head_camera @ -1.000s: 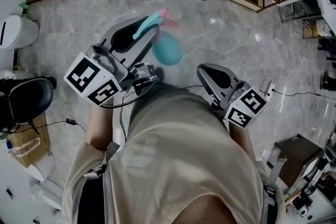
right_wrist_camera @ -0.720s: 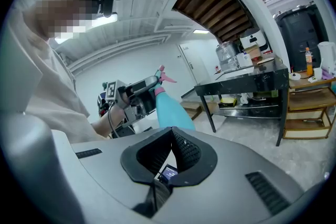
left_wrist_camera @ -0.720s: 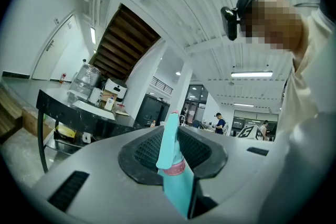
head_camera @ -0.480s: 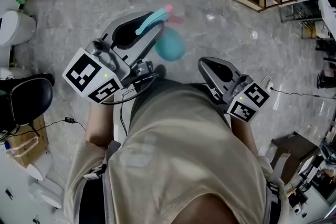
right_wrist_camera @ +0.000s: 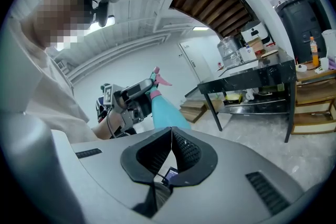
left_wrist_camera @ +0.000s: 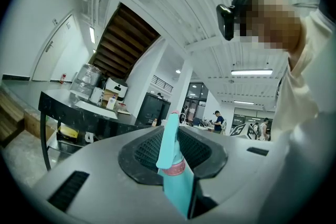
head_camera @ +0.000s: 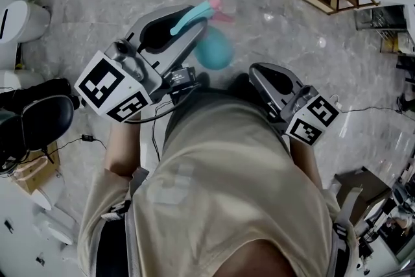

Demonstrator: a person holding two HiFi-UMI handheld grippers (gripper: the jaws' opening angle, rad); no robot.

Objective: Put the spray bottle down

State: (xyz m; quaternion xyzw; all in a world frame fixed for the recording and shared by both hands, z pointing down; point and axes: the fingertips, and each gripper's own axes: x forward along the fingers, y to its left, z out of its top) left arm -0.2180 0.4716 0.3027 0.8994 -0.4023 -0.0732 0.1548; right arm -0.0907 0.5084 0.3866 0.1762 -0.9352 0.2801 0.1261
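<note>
A: Where is the spray bottle?

B: In the air, pinched at its narrow neck between the ribbed black pads of the left tool. The round teal belly hangs on one side of the jaws, and the pale trigger and pink nozzle stick out on the other. I judge the neck grip stops it sliding through.

A: Smooth plastic?

B: Glossy, yes, with a pink collar at the neck. Rubbery pads suit that.

A: And the right tool?

B: Just to the right of the bottle and clear of it, jaws pressed together on nothing.

A: Is there anywhere to set the bottle?

B: Under the bottle there is only grey veined marble floor. A black table with slim legs and a lower shelf stands well beyond the bottle, its top crowded with containers. I judge the putting down has not yet begun.
</note>
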